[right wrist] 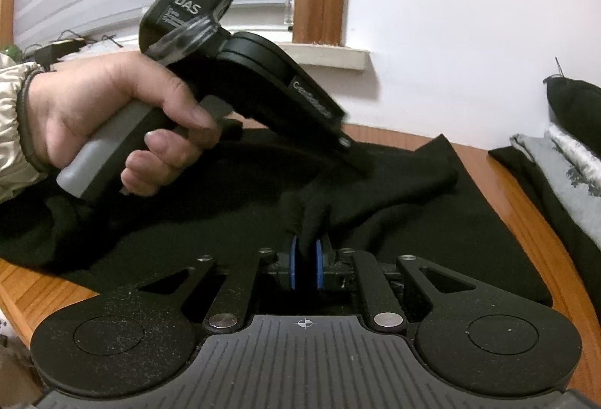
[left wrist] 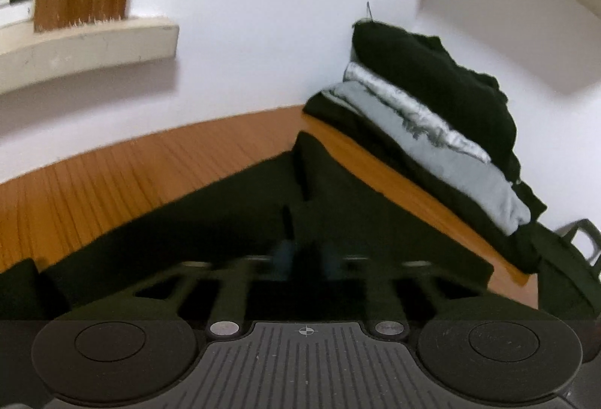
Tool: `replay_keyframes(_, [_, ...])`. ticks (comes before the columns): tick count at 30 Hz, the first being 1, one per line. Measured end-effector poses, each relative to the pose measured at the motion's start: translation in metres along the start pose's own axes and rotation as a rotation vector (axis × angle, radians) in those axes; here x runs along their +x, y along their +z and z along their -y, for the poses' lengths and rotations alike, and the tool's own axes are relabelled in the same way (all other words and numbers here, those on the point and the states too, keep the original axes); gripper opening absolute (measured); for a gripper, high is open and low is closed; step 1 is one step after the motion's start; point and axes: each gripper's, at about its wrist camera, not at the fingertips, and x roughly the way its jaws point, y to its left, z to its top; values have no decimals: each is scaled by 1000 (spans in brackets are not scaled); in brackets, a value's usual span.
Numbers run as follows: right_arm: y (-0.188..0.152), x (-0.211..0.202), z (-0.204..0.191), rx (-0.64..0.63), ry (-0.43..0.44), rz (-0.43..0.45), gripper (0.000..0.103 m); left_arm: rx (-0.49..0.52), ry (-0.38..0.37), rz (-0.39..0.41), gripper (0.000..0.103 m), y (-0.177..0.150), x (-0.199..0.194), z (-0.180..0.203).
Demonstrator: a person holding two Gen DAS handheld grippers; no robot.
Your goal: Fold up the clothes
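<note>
We see the black garment (right wrist: 394, 221) spread on the wooden table (right wrist: 526, 206), our right gripper (right wrist: 306, 258) pinching a fold of it. Our left gripper (left wrist: 304, 255) is closed on that cloth too. Beside the garment, 1 folded stack (left wrist: 432, 131) fills the wall corner.

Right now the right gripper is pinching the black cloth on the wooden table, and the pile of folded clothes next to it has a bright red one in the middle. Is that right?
Not quite. The right gripper does pinch the black cloth on the wooden table, but the middle piece in the pile of folded clothes is light grey, not red. The left wrist view shows it best.
</note>
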Motion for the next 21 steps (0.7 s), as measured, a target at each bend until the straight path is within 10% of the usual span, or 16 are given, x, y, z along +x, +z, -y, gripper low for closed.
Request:
replay_keyframes(6, [-2,1,2,10,4,8,11,-17,10,141,0,7,-37,-5])
replay_keyframes(21, [-7,-7,2,6,-14,79,9,-144,11,41,0,4,-20,-35])
